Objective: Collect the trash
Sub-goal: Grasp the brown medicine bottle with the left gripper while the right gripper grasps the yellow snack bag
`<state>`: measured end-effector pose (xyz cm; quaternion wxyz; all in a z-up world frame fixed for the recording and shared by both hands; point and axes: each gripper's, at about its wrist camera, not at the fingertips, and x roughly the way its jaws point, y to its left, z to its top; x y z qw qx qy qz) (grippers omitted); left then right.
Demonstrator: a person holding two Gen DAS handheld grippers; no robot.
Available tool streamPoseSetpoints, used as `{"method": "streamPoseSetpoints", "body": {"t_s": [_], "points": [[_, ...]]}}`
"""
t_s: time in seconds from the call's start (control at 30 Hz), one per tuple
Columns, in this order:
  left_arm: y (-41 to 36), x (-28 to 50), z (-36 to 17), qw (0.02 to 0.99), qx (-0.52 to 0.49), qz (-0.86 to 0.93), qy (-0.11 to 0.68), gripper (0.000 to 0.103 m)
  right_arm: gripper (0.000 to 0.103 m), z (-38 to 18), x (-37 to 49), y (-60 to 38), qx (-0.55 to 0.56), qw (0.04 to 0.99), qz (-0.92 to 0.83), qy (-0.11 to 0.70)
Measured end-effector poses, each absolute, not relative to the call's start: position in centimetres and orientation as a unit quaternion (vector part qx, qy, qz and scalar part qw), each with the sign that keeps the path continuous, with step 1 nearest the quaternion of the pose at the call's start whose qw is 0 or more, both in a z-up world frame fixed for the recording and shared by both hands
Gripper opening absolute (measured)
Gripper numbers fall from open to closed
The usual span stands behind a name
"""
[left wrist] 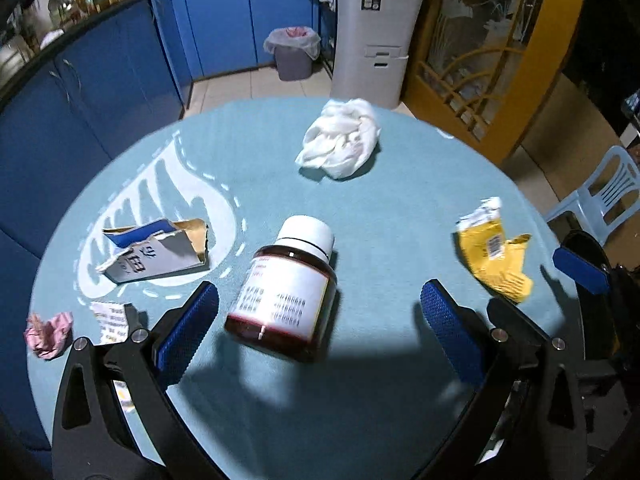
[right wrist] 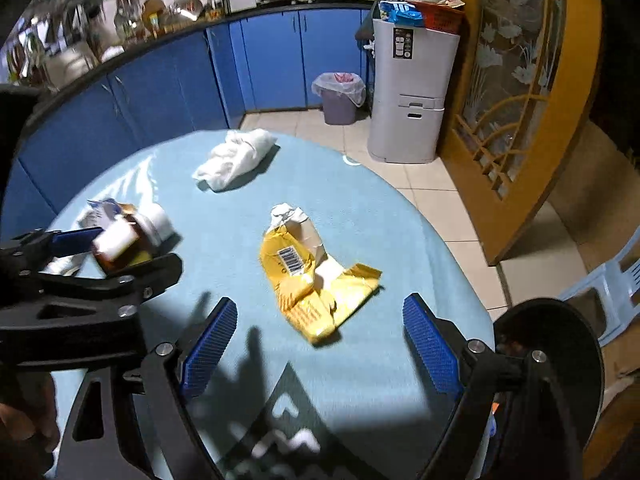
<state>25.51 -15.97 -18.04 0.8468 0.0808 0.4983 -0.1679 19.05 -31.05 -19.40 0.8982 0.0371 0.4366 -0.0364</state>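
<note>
Both claws hang released over the round table (left wrist: 400, 200). The left gripper (left wrist: 320, 328) straddles a brown bottle (left wrist: 284, 292) lying on its side — pads apart from it, as far as the blur lets one judge. The right gripper (right wrist: 320, 340) gapes just short of a yellow wrapper (right wrist: 316, 280). A white tissue (left wrist: 340, 140) lies farther off; a torn box (left wrist: 156, 252) and pink scrap (left wrist: 48, 334) lie left. The lined bin (left wrist: 294, 52) stands on the floor beyond.
</note>
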Motion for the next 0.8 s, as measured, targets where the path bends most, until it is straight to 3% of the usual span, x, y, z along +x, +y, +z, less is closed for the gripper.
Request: {"method": "streamPoseSetpoints", "body": {"t_s": [0.13,0.2,0.23,0.33,0.43,0.5,0.8], "points": [[-15.6,26.4,-18.9,0.842,0.069,-0.172,0.507,0.1,0.078,-20.0,20.0,-30.7,0.024,0.895,-0.051,0.442],[-15.3,26.7,-19.5,0.838,0.063,-0.173,0.513,0.1,0.05,-20.4,20.2,-30.5,0.023,0.892,-0.05,0.45],[-15.2,26.8,-19.6,0.837,0.061,-0.173,0.515,0.1,0.049,-20.7,20.3,-30.6,0.028,0.889,-0.046,0.455],[-15.3,26.6,-19.5,0.838,0.054,-0.191,0.508,0.099,0.031,-20.4,19.9,-30.5,0.035,0.894,-0.033,0.446],[-15.1,26.3,-19.1,0.841,0.045,-0.192,0.503,0.087,0.028,-20.2,19.5,-30.8,0.052,0.893,-0.028,0.446],[-14.8,26.1,-18.6,0.844,0.043,-0.195,0.499,0.046,0.027,-20.2,19.0,-31.0,0.058,0.893,-0.027,0.446],[-16.4,24.3,-17.2,0.839,0.045,-0.222,0.494,0.046,0.027,-18.8,16.1,-32.8,0.087,0.899,-0.034,0.428]]}}
